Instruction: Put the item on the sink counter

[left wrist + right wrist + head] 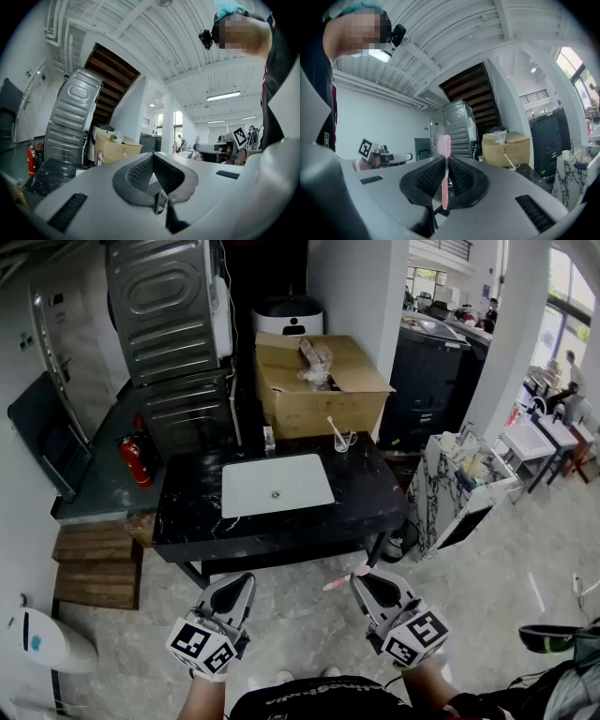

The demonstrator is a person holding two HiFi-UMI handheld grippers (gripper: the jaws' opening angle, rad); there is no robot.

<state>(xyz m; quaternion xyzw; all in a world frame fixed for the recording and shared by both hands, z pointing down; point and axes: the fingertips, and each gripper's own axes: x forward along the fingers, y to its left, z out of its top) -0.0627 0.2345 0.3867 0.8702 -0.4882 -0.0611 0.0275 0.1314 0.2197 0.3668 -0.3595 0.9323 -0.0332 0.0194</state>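
Pink toothbrush, slim, smooth, in right tongs

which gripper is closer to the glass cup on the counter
Right. The right gripper, holding a pink toothbrush, is almost straight in front of the glass cup; the left gripper is farther off to the left.

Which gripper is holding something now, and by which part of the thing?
The right gripper holds a pink toothbrush by its handle; the left gripper holds nothing.
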